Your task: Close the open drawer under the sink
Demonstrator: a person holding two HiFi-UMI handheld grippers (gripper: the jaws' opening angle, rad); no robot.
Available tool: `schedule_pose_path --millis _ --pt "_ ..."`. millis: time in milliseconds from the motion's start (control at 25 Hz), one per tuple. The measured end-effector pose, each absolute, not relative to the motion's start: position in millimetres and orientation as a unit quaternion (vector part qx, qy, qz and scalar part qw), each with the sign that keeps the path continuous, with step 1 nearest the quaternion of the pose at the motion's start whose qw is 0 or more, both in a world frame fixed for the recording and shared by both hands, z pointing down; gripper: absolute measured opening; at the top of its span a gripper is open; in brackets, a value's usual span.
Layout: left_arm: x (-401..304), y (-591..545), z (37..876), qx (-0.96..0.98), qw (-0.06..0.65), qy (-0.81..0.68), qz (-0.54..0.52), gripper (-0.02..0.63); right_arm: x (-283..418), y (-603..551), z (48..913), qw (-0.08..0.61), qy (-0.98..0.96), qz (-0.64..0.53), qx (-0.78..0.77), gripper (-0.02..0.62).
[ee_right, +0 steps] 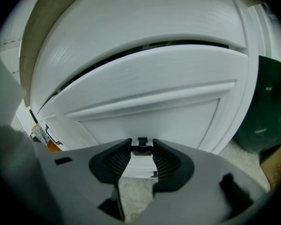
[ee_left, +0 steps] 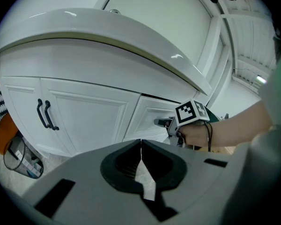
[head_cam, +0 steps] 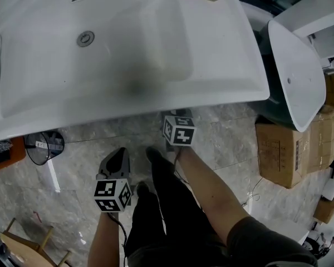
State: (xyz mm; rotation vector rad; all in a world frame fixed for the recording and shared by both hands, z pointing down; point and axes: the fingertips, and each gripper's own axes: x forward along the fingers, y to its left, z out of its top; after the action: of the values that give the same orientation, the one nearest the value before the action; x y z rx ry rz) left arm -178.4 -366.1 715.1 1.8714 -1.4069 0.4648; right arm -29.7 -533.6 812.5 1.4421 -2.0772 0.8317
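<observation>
The drawer (ee_right: pixel 168 102) sits below the sink (head_cam: pixel 222 65), whose overhang hides it from the head view; a dark gap runs along its top edge. The right gripper (ee_right: pixel 141 150) is up against its front, jaws wide apart and gripping nothing, with the dark handle (ee_right: pixel 142 141) between their tips; contact cannot be told. The left gripper (ee_left: pixel 141 146) hangs back, jaws closed together and empty, facing the cabinet doors (ee_left: pixel 84 121). A wire basket (head_cam: pixel 43 147) stands left on the floor. A green fixture (ee_right: pixel 264 107) stands just right of the drawer, with a cardboard box (head_cam: pixel 289 154) beside it.
</observation>
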Motion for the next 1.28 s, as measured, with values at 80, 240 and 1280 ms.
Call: schedule_pose_path --millis 80,240,1280 --pt "-180 -366 713 0.728 0.368 -0.55 0.179 0.015 -30 -533 812 0.238 -0.757 0.307 0.526 0.152" --pt "-181 -365 705 0.73 0.363 -0.551 0.175 0.015 -30 -529 810 0.241 -0.755 0.317 0.52 0.152" --pt "-168 -265 581 0.81 0.316 -0.478 0.125 0.015 -24 -347 603 0.172 -0.78 0.235 0.554 0.066"
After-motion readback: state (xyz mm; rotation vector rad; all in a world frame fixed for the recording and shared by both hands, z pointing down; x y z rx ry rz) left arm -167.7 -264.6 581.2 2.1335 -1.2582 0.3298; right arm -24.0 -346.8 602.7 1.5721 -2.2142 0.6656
